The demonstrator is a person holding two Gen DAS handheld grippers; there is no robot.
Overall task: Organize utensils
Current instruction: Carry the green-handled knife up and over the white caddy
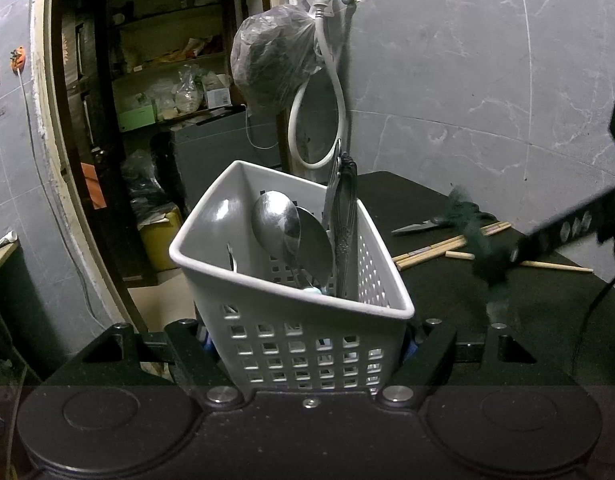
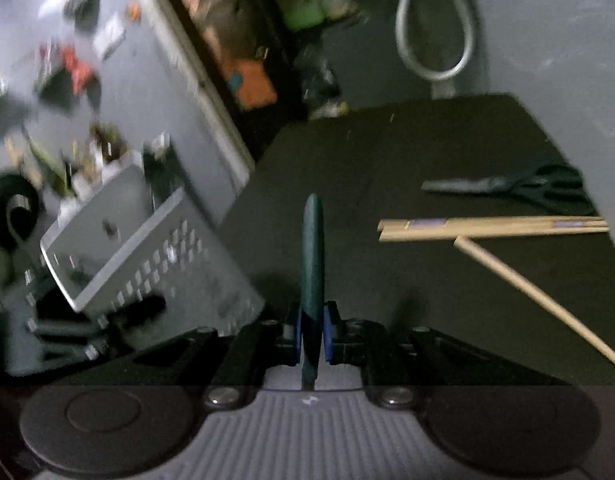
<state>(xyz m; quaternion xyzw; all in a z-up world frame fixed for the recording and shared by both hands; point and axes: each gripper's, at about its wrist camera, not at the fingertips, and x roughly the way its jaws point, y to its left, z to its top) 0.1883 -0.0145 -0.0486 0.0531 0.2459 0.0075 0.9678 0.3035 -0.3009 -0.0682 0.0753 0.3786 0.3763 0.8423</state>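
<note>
Tongs on both sides are busy. The left tongs (image 1: 311, 344) are clamped on the lower walls of a white perforated caddy (image 1: 291, 320), one pad on each side of it, so the jaws stand wide yet grip it firmly. The caddy tilts a little and sits near the left edge of the dark surface (image 1: 427, 200). Inside it stand two metal spoons (image 1: 291, 232) with their bowls upward, a white plastic spoon (image 1: 223, 220) against the left wall, and a couple of ornate metal handles (image 1: 343, 216) leaning on the right wall.

The right tongs (image 2: 312, 336) are nearly closed, their blue pads (image 2: 328, 332) pinching a slim dark green handle (image 2: 312, 248) that sticks straight out ahead of them. From the left wrist view the same held thing shows as a dark blade with pale oval holes (image 1: 571, 228), so it looks like a knife, raised over the right part of the surface; the picture is blurred there.

Still lying on the surface toward its far right corner are dark-handled scissors (image 2: 519, 188), and nearer than those, a pair of wooden chopsticks (image 2: 491, 228) side by side with a third single chopstick (image 2: 539, 300) angled away from them, one end close to the pair.

A looped white hose (image 1: 339, 92) hangs on the grey marbled wall behind.
</note>
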